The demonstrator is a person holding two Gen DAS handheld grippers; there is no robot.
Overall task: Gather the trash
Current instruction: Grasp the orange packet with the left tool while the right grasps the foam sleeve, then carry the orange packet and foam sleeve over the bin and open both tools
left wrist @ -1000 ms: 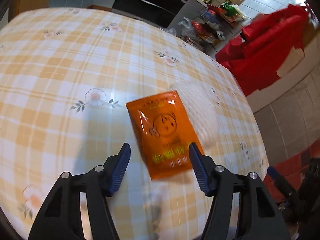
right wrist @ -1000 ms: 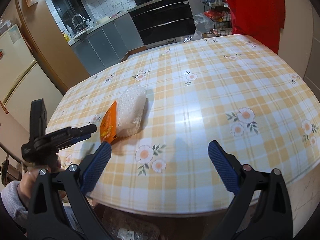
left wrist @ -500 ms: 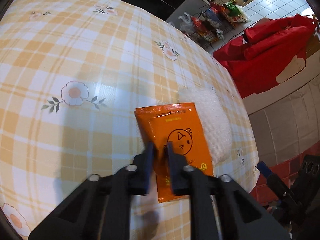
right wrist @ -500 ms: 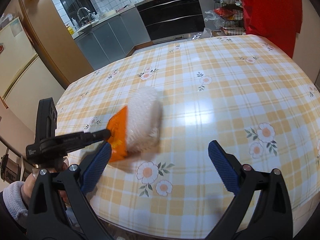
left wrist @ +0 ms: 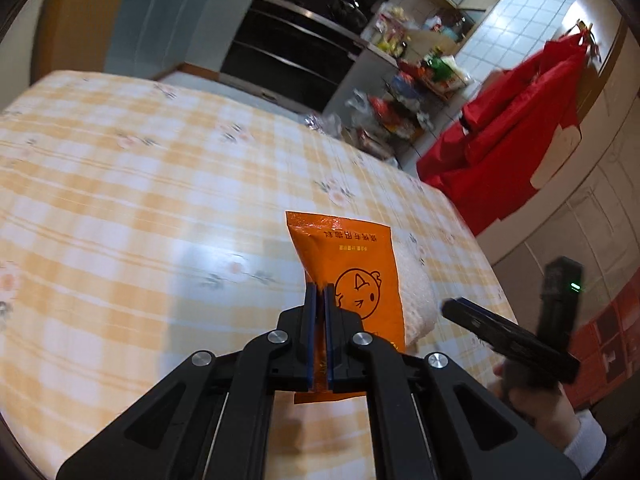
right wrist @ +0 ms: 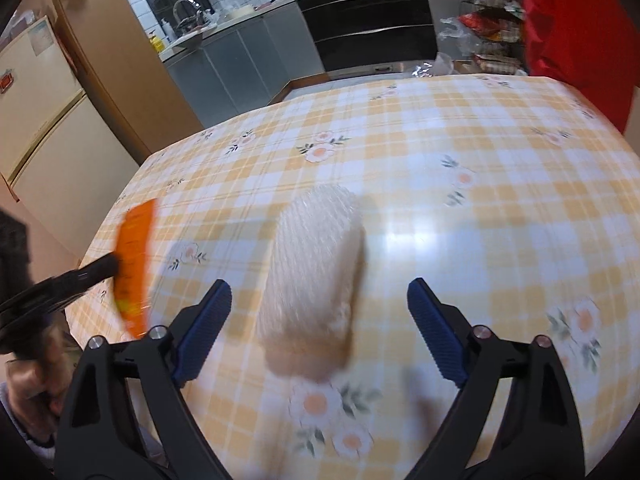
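My left gripper (left wrist: 319,294) is shut on the lower edge of an orange snack packet (left wrist: 352,264) and holds it upright, lifted off the checked table (left wrist: 140,200). The right wrist view shows that packet (right wrist: 134,256) blurred at the left, clear of the tabletop. A white foam net roll (right wrist: 316,280) lies on the table between the blue pads of my right gripper (right wrist: 320,312). Those jaws are closing, but gaps remain on both sides and the pads do not touch the roll. The roll (left wrist: 418,300) also shows behind the packet, with one right finger (left wrist: 500,330) beside it.
The table's near edge runs just under both grippers. Red cloth (left wrist: 512,152) hangs past the far right corner, beside a wire rack of bags (left wrist: 400,96). A black oven (right wrist: 368,20) and grey cabinets stand behind the table, and a cream fridge (right wrist: 40,120) at the left.
My left gripper shut on the orange packet and raised it off the table, away from the white roll. My right gripper moved in over the roll and its jaws narrowed slightly.
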